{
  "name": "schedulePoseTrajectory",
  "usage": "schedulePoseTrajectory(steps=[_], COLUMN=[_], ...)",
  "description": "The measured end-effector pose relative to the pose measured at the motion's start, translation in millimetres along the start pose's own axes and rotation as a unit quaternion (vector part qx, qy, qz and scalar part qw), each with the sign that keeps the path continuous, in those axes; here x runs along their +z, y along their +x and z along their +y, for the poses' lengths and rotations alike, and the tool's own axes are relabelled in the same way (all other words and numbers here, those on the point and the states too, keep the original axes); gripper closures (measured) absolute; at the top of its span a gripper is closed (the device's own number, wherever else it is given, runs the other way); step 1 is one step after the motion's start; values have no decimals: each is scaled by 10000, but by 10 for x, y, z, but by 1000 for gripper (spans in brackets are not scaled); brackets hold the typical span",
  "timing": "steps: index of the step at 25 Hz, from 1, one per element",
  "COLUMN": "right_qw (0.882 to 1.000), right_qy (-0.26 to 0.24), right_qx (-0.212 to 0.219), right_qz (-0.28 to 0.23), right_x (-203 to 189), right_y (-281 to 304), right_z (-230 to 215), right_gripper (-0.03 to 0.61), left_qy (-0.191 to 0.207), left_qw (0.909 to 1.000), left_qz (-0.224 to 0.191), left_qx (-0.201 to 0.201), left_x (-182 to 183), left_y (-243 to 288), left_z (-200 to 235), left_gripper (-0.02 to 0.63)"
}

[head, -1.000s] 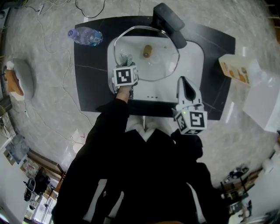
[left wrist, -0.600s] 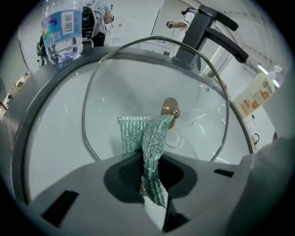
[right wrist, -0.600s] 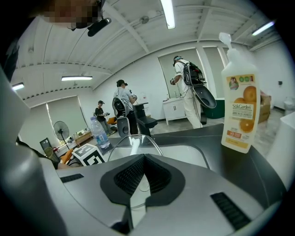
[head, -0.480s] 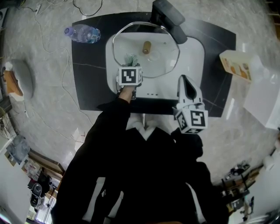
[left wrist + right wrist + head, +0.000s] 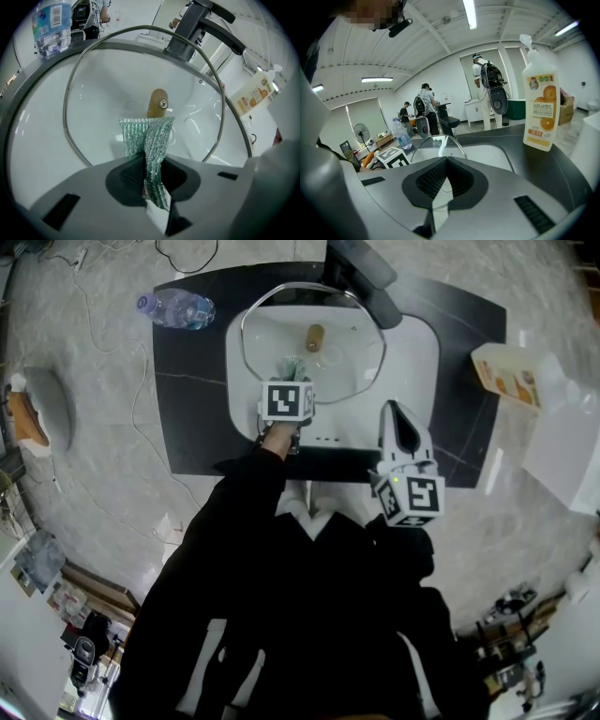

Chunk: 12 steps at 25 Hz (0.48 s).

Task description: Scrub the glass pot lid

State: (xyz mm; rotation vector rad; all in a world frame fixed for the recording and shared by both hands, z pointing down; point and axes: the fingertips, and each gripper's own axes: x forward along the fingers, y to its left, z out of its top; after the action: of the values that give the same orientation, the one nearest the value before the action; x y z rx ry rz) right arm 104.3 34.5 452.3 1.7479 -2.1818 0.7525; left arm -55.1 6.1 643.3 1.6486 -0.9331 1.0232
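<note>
The glass pot lid lies in the white sink, its wooden knob pointing up. My left gripper is over the lid's near edge, shut on a green sparkly scrub cloth. In the left gripper view the cloth sticks out of the left gripper and reaches to just below the knob, inside the lid's metal rim. My right gripper hovers at the sink's near right edge, shut and holding nothing. The right gripper points toward the lid.
A dark faucet stands behind the sink. On the dark counter lie a water bottle at the far left and an orange soap bottle at the right. A white box sits further right. Cables run over the marble floor.
My left gripper has slid to the right along the lid's near side, carrying the cloth. The right gripper has stayed where it was.
</note>
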Motion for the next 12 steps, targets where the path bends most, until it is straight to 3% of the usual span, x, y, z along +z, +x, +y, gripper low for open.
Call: schedulePoseTrajectory(steps=[7, 12], right_qw=[10000, 10000], right_qy=[29, 43], right_qx=[-50, -79], right_qz=[-5, -22], right_x=[-19, -31], right_y=[-58, -98], right_z=[-32, -56], right_gripper=[575, 575], left_qy=[148, 190], left_qw=[9998, 9995], left_qz=[42, 10], left_qx=[154, -249], left_x=[-23, -3], left_y=[17, 76], left_z=[-37, -288], left_gripper=[548, 548])
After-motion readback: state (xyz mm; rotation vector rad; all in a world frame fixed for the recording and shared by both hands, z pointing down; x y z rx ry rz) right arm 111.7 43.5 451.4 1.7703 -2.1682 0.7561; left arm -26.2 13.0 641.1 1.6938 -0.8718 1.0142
